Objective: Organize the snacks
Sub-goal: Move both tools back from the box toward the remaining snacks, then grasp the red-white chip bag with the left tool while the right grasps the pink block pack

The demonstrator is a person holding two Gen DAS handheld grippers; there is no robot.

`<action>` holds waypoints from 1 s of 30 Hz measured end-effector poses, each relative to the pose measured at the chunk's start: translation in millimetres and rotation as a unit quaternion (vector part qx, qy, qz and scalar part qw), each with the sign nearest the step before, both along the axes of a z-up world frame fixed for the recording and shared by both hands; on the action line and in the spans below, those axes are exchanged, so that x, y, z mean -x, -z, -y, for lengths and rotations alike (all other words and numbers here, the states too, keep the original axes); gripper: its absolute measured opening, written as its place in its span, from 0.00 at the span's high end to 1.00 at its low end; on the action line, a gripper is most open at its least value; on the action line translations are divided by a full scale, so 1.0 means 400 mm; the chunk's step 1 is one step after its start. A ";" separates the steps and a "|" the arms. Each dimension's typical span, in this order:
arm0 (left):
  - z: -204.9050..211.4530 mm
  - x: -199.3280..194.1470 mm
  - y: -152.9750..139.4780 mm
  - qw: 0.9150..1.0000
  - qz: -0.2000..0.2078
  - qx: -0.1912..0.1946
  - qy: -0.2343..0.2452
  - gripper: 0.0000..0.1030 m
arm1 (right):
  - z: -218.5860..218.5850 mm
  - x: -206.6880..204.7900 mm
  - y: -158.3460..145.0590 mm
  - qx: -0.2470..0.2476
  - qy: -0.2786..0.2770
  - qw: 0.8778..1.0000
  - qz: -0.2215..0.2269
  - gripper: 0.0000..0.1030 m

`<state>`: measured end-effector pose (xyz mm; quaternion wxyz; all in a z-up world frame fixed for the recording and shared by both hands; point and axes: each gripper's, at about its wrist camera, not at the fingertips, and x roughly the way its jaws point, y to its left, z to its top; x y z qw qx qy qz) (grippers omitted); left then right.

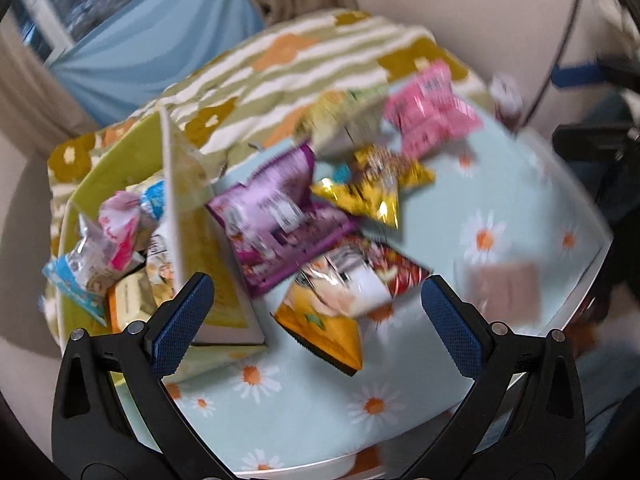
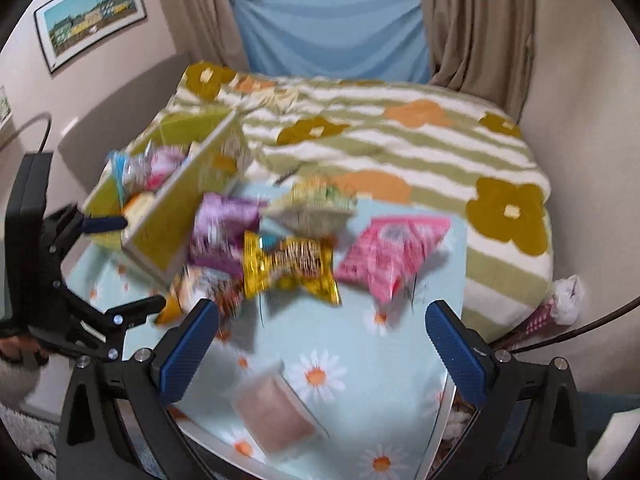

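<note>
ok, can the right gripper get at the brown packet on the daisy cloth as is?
Probably yes. The right gripper is open, and the brown packet lies flat by itself just below its fingers, with bare daisy cloth around it and no other snack on top. Motion blur hides finer detail.

Left black two-finger gripper with blue textured pads: jaws spread wide, nothing held between them, pointed forward and down. Right black two-finger gripper with blue textured pads: jaws likewise spread wide, nothing gripped, pointed forward and down. In the right wrist view the left gripper is seen side-on at the left edge, one blue pad visible. Part of a hand is glimpsed at its handle, blurred. Both views are motion-blurred.
</note>
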<state>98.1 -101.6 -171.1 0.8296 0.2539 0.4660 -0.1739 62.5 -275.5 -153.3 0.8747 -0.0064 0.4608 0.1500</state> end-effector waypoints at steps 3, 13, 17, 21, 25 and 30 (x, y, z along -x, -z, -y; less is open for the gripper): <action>0.023 -0.002 0.056 0.999 -0.005 -0.046 0.015 0.00 | 0.008 0.020 0.061 -0.006 -0.023 0.999 -0.023 0.00; 0.061 -0.047 0.184 0.994 -0.033 -0.096 0.037 0.05 | -0.031 0.070 0.199 -0.021 -0.080 0.994 -0.070 0.00; 0.064 -0.059 0.222 0.993 -0.049 -0.103 0.035 0.15 | -0.063 0.086 0.226 -0.018 -0.098 0.992 -0.076 0.00; 0.055 -0.068 0.247 0.993 -0.052 -0.104 0.029 0.20 | -0.093 0.097 0.255 -0.001 -0.112 0.991 -0.078 0.00; 0.050 -0.070 0.256 0.993 -0.048 -0.099 0.032 0.29 | -0.113 0.097 0.282 0.012 -0.124 0.989 -0.079 0.00; 0.043 -0.049 0.258 0.993 -0.040 -0.106 0.036 0.40 | -0.135 0.098 0.313 0.032 -0.142 0.986 -0.080 0.01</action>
